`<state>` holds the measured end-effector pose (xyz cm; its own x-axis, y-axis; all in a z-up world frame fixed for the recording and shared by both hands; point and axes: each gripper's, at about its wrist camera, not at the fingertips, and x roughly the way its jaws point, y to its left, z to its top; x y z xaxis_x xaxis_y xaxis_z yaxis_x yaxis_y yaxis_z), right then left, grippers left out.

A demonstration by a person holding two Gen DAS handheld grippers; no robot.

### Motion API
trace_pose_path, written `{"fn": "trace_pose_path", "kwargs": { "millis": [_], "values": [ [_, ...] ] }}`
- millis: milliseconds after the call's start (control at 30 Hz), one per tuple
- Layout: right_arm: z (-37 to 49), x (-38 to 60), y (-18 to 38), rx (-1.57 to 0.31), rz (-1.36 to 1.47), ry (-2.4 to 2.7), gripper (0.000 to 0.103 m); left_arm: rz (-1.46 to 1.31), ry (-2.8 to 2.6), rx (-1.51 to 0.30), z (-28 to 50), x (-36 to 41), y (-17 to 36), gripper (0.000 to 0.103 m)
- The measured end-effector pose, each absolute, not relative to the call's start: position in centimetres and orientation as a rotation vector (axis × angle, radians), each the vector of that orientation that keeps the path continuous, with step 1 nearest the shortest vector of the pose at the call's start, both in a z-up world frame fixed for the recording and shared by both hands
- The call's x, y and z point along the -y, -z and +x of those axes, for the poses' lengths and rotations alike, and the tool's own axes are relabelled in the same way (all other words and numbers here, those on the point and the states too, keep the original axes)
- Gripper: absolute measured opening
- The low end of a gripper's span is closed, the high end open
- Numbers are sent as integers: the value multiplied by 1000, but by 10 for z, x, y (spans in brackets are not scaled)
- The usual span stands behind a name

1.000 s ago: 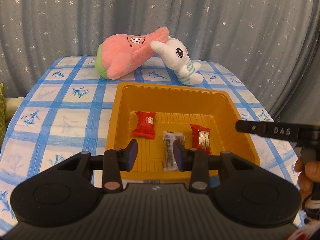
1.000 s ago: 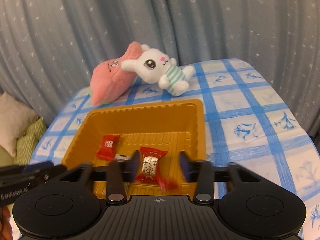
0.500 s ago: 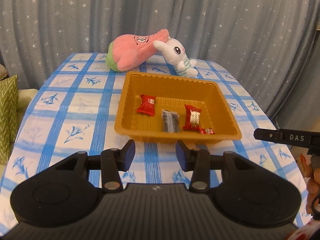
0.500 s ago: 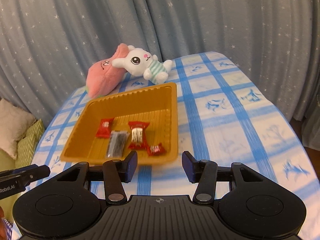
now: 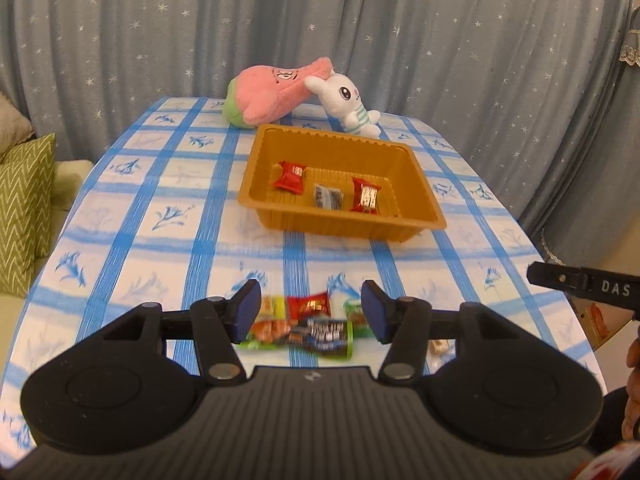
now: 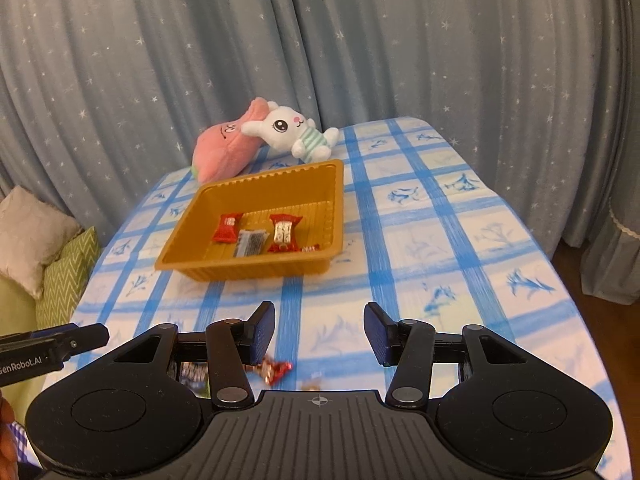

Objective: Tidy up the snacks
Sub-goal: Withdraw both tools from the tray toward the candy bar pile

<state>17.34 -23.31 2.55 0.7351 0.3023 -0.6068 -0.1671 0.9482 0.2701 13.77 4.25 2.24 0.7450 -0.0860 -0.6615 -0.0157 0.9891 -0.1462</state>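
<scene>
Tray (image 5: pixel 432 216): 4 snacks (image 5: pixel 326 196); both hand-held grippers gaping.

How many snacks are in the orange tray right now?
4 in the orange tray: red packet on the left, dark packet in the middle, red-and-silver candy to its right, small red candy near the front right corner, partly hidden behind the wall.

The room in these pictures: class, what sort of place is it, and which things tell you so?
Probably a home living room or bedroom. A star-printed curtain hangs behind a table with a blue checked cloth, plush toys lie on it, and cushions sit beside it.
</scene>
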Motion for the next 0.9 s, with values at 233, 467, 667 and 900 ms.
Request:
{"fn": "trace_pose_path", "kwargs": {
  "millis": [233,467,667,900],
  "values": [
    [136,236,-23,-691,181,-250,50,-123,35,-731,106,-46,-21,54],
    [115,236,-14,-711,182,-259,50,-110,29,-739,87,-48,-17,55],
    [111,232,-7,-726,176,-270,50,-102,28,-758,85,-50,-9,55],
    [114,228,1,-729,156,-279,50,-76,81,-772,94,-49,-2,60]
  ]
}}
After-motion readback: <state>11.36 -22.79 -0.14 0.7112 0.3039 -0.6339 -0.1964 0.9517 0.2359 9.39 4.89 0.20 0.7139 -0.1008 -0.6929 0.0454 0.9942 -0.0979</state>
